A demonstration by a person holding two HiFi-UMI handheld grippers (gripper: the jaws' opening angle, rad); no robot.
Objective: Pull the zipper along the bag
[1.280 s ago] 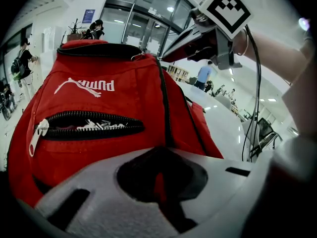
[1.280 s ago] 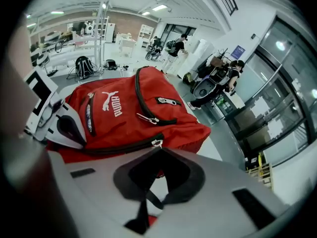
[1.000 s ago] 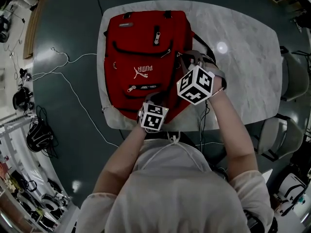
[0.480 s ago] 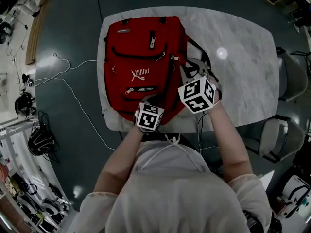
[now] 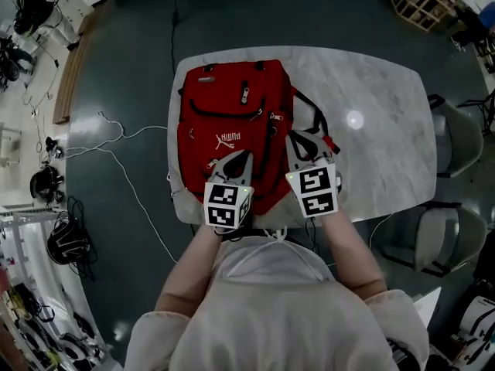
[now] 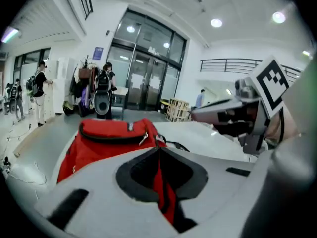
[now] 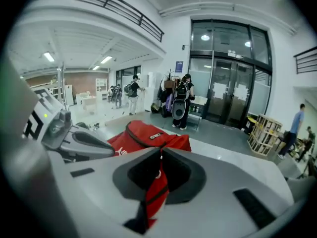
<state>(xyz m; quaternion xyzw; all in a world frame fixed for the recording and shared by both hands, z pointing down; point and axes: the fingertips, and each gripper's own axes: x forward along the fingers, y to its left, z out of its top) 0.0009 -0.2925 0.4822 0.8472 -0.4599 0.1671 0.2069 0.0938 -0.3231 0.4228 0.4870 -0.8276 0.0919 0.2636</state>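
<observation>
The right gripper (image 7: 160, 153) had its jaws drawn together with the tips meeting. Only a sliver of red bag fabric showed through the slit behind them, and I could not tell whether any cloth was pinched. The left gripper (image 6: 158, 148) was the same, its jaws closed tip to tip with red in the narrow gap.

Both hovered over the near end of the red backpack (image 5: 230, 130), the left above its front panel and the right at its right edge. Neither was on a zipper. A pale zipper pull (image 5: 273, 117) sat farther off on the bag's right side, apart from the right tips. The bag lay flat on the left part of the marble table (image 5: 379, 122), with its top end far from the person.

By my reading, the grasp on the pull was yet to be made. To do it well, the right jaws would open only narrowly and close squarely on the tab. They would then draw it along the line of the track, following its curve and not lifting. The left would best press the near end down so the bag did not slide on the smooth top.
</observation>
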